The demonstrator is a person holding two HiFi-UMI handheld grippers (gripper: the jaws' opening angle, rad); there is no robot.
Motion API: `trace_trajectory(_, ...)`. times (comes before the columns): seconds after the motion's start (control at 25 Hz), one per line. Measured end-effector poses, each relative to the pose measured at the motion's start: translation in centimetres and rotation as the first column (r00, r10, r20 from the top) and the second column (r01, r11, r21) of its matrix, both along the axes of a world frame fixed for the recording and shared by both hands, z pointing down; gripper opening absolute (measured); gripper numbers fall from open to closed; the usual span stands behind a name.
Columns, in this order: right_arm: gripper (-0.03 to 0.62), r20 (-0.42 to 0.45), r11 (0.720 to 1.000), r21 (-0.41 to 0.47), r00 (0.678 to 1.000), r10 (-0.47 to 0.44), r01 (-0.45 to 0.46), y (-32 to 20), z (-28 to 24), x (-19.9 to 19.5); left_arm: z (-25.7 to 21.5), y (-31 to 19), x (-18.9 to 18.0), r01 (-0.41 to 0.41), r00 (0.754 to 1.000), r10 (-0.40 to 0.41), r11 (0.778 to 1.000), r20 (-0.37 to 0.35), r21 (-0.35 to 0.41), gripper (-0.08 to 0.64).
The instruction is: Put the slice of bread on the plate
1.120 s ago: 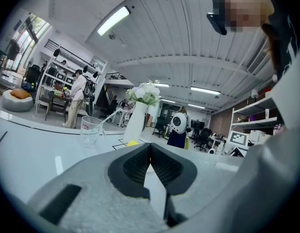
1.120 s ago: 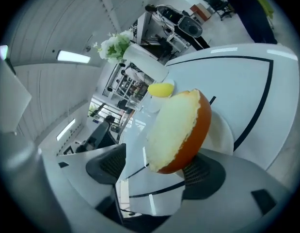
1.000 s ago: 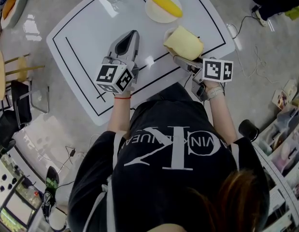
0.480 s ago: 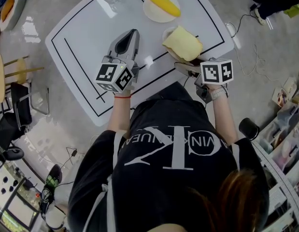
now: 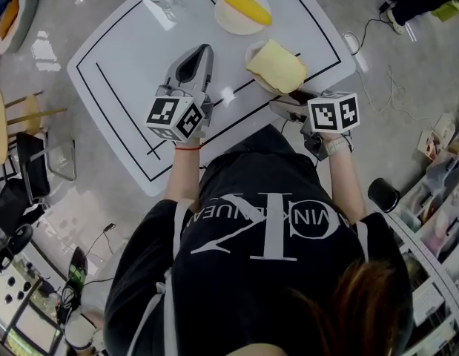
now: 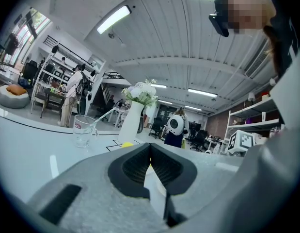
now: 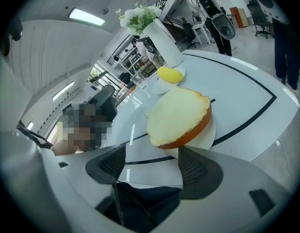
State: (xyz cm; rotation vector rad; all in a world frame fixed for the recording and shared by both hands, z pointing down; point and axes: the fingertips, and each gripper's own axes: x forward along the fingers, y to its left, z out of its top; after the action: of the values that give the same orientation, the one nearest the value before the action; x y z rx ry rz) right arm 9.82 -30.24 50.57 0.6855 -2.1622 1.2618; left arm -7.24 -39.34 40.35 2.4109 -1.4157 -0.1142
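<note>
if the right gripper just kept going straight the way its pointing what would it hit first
Most likely the slice of bread, which lies on the white plate just beyond the right gripper and its open jaws. Depth is hard to judge, but nothing else shows in between.

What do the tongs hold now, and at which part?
Nothing is held. The right tongs stand open close to the bread slice, which lies on its plate; the left tongs are shut on nothing.
</note>
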Motion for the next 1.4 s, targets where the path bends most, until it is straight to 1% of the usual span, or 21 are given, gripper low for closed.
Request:
trace_trajectory(0.48, 0.337, 0.01, 1.0, -0.003, 1.0, 0.014, -0.014, 0.4, -0.4, 0.7, -0.2, -0.4, 1.0, -0.031, 1.0, 0.031, 1.0, -0.006, 0.004, 0.011)
trace_trajectory(0.64, 0.321, 0.022, 1.0, 0.015, 0.999, 0.026, -0.026, 0.4, -0.8, 1.1, -0.3, -0.3, 1.2, -0.039, 0.999, 0.039, 0.999, -0.003, 0.007, 0.011)
trace_trajectory(0.68, 0.311, 0.027, 0.999, 0.028, 0.999, 0.029, -0.03, 0.3, -1.0, 1.1, -0.3, -0.3, 1.3, -0.039, 0.999, 0.039, 0.999, -0.002, 0.009, 0.011)
trace_trajectory(0.76, 0.261, 0.039, 0.997, 0.069, 0.998, 0.04, -0.042, -0.2, -1.5, 1.2, -0.4, -0.2, 1.2, -0.039, 0.999, 0.039, 0.999, 0.001, 0.011, 0.011)
trace_trajectory(0.88, 0.15, 0.048, 0.985, 0.156, 0.996, 0.069, -0.076, -1.4, -2.6, 1.7, -0.5, -0.1, 1.1, -0.037, 0.999, 0.037, 0.999, 0.009, 0.016, 0.011)
trace_trajectory(0.96, 0.084, 0.048, 0.967, 0.233, 0.994, 0.099, -0.107, -2.4, -3.5, 2.2, -0.8, 0.0, 0.9, -0.034, 0.999, 0.033, 0.999, 0.014, 0.021, 0.011)
trace_trajectory(1.0, 0.027, 0.052, 0.954, 0.27, 0.992, 0.118, -0.128, -3.0, -4.0, 2.4, -0.9, 0.0, 0.8, -0.032, 0.999, 0.031, 0.999, 0.016, 0.023, 0.011)
trace_trajectory(1.04, 0.001, 0.06, 0.941, 0.303, 0.989, 0.136, -0.148, -3.4, -4.6, 2.5, -1.1, 0.1, 0.8, -0.03, 0.999, 0.03, 0.999, 0.018, 0.025, 0.011)
trace_trajectory(1.16, 0.0, 0.084, 0.903, 0.388, 0.982, 0.167, -0.186, -4.5, -6.2, 2.8, -1.6, 0.2, 0.7, -0.026, 0.999, 0.026, 0.999, 0.022, 0.034, 0.011)
trace_trajectory(1.24, 0.0, 0.085, 0.871, 0.449, 0.98, 0.18, -0.199, -5.1, -7.2, 3.0, -2.0, 0.2, 0.6, -0.025, 0.999, 0.023, 0.999, 0.031, 0.044, 0.011)
trace_trajectory(1.32, 0.0, 0.07, 0.831, 0.517, 0.978, 0.197, -0.205, -5.8, -8.1, 3.4, -2.4, 0.2, 0.6, -0.022, 0.999, 0.019, 0.998, 0.05, 0.059, 0.011)
trace_trajectory(1.4, 0.0, 0.04, 0.78, 0.594, 0.976, 0.214, -0.196, -6.4, -9.1, 3.9, -3.1, 0.2, 0.5, -0.019, 0.997, 0.012, 0.997, 0.077, 0.08, 0.011)
